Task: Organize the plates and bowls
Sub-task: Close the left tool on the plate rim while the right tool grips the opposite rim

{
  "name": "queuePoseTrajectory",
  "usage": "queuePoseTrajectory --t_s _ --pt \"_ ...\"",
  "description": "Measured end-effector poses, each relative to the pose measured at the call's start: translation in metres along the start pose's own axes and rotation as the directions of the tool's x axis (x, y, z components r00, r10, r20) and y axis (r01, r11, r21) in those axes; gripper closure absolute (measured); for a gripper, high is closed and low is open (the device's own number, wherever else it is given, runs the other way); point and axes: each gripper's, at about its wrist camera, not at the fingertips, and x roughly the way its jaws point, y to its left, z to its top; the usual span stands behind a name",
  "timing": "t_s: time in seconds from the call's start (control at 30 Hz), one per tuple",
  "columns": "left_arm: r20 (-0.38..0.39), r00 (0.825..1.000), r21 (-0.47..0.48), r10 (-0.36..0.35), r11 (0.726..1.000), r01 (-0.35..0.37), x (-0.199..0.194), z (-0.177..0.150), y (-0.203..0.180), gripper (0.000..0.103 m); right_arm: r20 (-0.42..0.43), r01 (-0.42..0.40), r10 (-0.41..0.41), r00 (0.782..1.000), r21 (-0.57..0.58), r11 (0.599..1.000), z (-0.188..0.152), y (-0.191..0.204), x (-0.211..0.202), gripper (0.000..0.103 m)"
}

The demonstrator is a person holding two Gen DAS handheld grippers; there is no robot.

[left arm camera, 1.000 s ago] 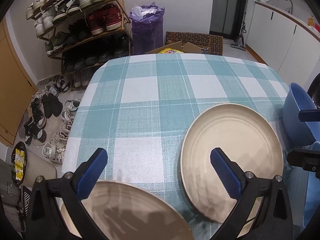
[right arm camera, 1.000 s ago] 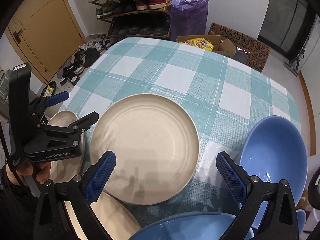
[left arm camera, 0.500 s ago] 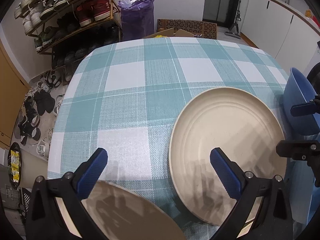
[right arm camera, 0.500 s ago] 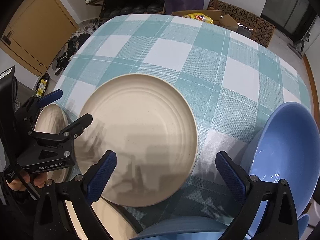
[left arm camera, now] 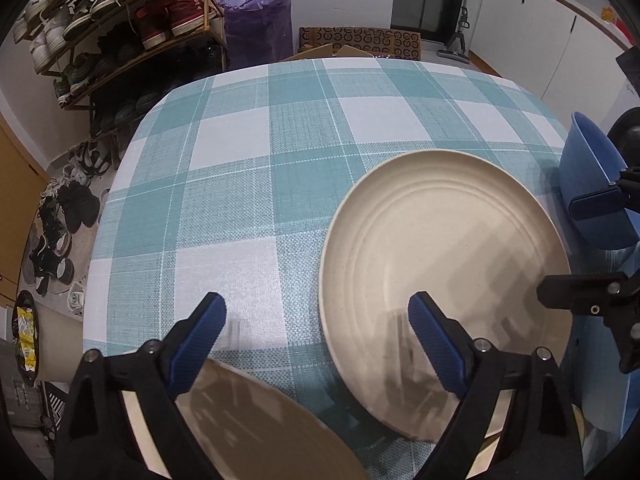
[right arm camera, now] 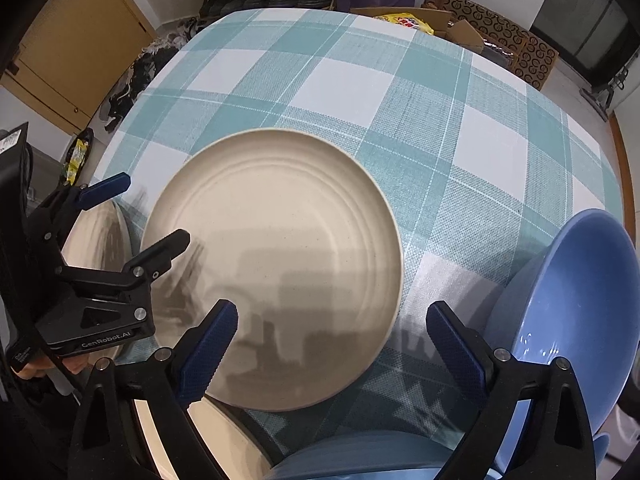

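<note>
A large cream plate (left arm camera: 440,256) (right arm camera: 276,240) lies on the teal checked tablecloth (left arm camera: 248,184). My left gripper (left arm camera: 316,316) (right arm camera: 150,208) hovers over the plate's left rim, one finger above the plate and one above the cloth. Its jaws are closing and touch nothing. My right gripper (right arm camera: 332,320) (left arm camera: 580,248) points down over the plate's near right edge, jaws wide and closing, pads clear of the plate. A second cream plate (left arm camera: 248,420) (right arm camera: 96,240) sits under the left gripper. A blue bowl (right arm camera: 580,320) (left arm camera: 592,176) stands to the right.
Another cream plate (right arm camera: 224,432) and a second blue bowl (right arm camera: 360,456) lie at the near table edge. A shoe rack (left arm camera: 120,20), a purple bag (left arm camera: 256,20) and a cardboard box (right arm camera: 440,24) stand on the floor beyond the table. White cabinets (left arm camera: 560,40) line the right wall.
Both grippers have sunk closer to the large cream plate, which fills more of each view. Their jaws have narrowed a little. No plate or bowl has moved.
</note>
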Motion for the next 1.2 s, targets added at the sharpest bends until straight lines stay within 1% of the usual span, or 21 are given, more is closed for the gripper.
queuePoseTrajectory --t_s 0.1,0.13,0.17,0.33,0.47,0.7,0.77,0.9,0.97,1.03,1.2 --pt "-0.008 1.0 0.012 -0.003 1.0 0.003 0.002 -0.002 -0.002 0.019 -0.024 0.016 -0.017 1.0 -0.029 0.999 0.0 0.006 0.004 0.008" --pt "-0.014 1.0 0.016 -0.007 1.0 0.007 0.002 -0.002 -0.002 0.024 -0.032 0.023 -0.024 0.999 -0.038 0.999 0.0 0.009 0.006 0.008" --pt "-0.017 1.0 0.017 -0.009 1.0 0.009 0.003 -0.003 -0.003 0.026 -0.037 0.03 -0.031 0.999 -0.042 0.999 -0.001 0.01 0.007 0.008" --pt "-0.033 0.999 0.027 -0.005 1.0 0.006 0.007 -0.006 -0.005 0.034 -0.071 0.074 -0.078 0.994 -0.063 0.995 0.002 0.016 0.015 0.008" --pt "-0.038 0.999 0.026 -0.011 1.0 0.012 0.008 -0.008 -0.003 0.04 -0.086 0.082 -0.088 0.992 -0.069 0.994 0.004 0.017 0.019 0.008" --pt "-0.037 0.999 0.02 -0.009 1.0 0.01 0.008 -0.008 0.004 0.04 -0.107 0.091 -0.099 0.989 -0.075 0.993 0.01 0.02 0.027 0.008" --pt "-0.035 0.999 0.017 -0.01 1.0 0.01 0.007 -0.008 0.006 0.04 -0.112 0.075 -0.083 0.99 -0.076 0.994 0.013 0.02 0.03 0.008" --pt "-0.031 0.999 0.015 -0.013 1.0 0.013 0.006 -0.009 0.008 0.041 -0.11 0.076 -0.084 0.99 -0.077 0.994 0.016 0.019 0.032 0.008" --pt "-0.031 0.999 0.014 -0.012 1.0 0.012 0.006 -0.009 0.009 0.041 -0.117 0.107 -0.116 0.986 -0.078 0.991 0.016 0.017 0.035 0.008" --pt "-0.032 0.999 0.011 -0.017 1.0 0.017 0.007 -0.008 0.009 0.041 -0.126 0.12 -0.13 0.983 -0.084 0.989 0.014 0.017 0.035 0.008" --pt "-0.033 0.999 0.011 -0.024 1.0 0.024 0.008 -0.008 0.009 0.041 -0.14 0.122 -0.133 0.981 -0.086 0.989 0.018 0.019 0.04 0.008"
